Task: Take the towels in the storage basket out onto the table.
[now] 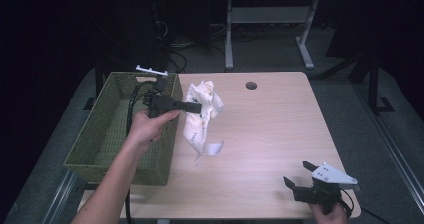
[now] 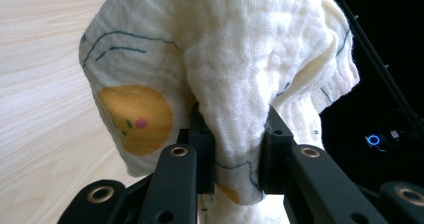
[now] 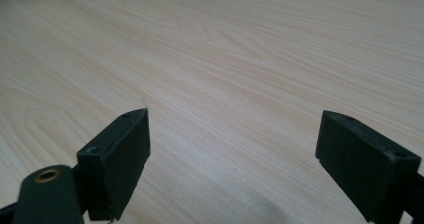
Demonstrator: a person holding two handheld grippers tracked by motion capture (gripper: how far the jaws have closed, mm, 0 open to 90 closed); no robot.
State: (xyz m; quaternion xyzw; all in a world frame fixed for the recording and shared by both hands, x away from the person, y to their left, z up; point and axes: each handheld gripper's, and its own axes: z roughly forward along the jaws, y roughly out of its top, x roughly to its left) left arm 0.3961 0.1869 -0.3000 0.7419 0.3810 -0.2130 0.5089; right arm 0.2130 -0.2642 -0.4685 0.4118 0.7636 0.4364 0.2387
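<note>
Left gripper (image 1: 196, 107) has its jaws pinched on a bunched fold of the printed muslin cloth (image 2: 225, 79). It looks light and floppy, so a mid-bunch grab suits it. Right gripper (image 1: 300, 173) sits wide open.

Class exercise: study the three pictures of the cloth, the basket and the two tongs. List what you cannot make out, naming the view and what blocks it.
1. High view: the basket floor under the forearm and the near wall's far side; contents there cannot be told.
2. Left gripper view: the cloth is cut off by the top edge, and its lower end is hidden behind the left tongs.
3. Right gripper view: the right tongs are cut off by the bottom edge.
4. High view: the cloth's print is too small to read.
</note>
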